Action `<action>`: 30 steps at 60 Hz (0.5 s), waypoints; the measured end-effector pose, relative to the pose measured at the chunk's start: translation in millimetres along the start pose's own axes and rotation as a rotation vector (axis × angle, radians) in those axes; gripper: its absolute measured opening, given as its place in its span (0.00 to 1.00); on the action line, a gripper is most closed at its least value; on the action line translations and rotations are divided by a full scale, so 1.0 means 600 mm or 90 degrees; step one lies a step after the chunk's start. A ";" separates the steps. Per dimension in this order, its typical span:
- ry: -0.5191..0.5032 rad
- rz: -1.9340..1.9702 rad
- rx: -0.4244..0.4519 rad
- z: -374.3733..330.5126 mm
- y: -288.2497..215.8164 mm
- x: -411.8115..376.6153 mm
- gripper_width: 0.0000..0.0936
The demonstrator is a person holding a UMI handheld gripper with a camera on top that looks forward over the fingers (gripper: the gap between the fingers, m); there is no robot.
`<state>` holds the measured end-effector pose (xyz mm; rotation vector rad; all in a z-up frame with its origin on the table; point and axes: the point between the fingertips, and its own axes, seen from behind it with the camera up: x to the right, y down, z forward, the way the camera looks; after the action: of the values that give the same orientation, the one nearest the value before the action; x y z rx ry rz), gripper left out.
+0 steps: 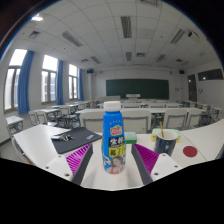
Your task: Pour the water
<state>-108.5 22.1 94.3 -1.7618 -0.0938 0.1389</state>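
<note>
- The gripper (pixel 113 160) holds a bottle (pixel 114 137) upright between its two fingers, both magenta pads (pixel 82 158) pressing its sides
- The bottle's blue label hides the water level; its print is too small to read
- A dark cup (pixel 165 141) stands right of the bottle on the white table (pixel 40 140), partly behind the right finger
- A small red object (pixel 190 151), hard to identify, lies further right
- A black folder (pixel 72 139) lies to the left

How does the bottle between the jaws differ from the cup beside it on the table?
The bottle is tall, white with a blue cap and blue label; the cup is short, dark and purple inside. The bottle is capped, while the cup is open at the top. The bottle stands between the gripper jaws; the cup stands beyond the right finger. Both stand upright on the white table.
</note>
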 end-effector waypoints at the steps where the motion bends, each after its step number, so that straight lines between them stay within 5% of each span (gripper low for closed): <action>1: -0.006 0.000 0.000 -0.027 -0.008 0.018 0.89; 16: 0.100 -0.029 -0.009 0.123 0.006 0.036 0.90; 17: 0.102 -0.031 -0.007 0.126 0.006 0.034 0.87; 19: 0.106 -0.033 -0.009 0.132 0.010 0.033 0.56; 30: 0.089 0.025 0.040 0.144 -0.005 0.025 0.42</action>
<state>-105.9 108.4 80.1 -1.7058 0.0467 0.0466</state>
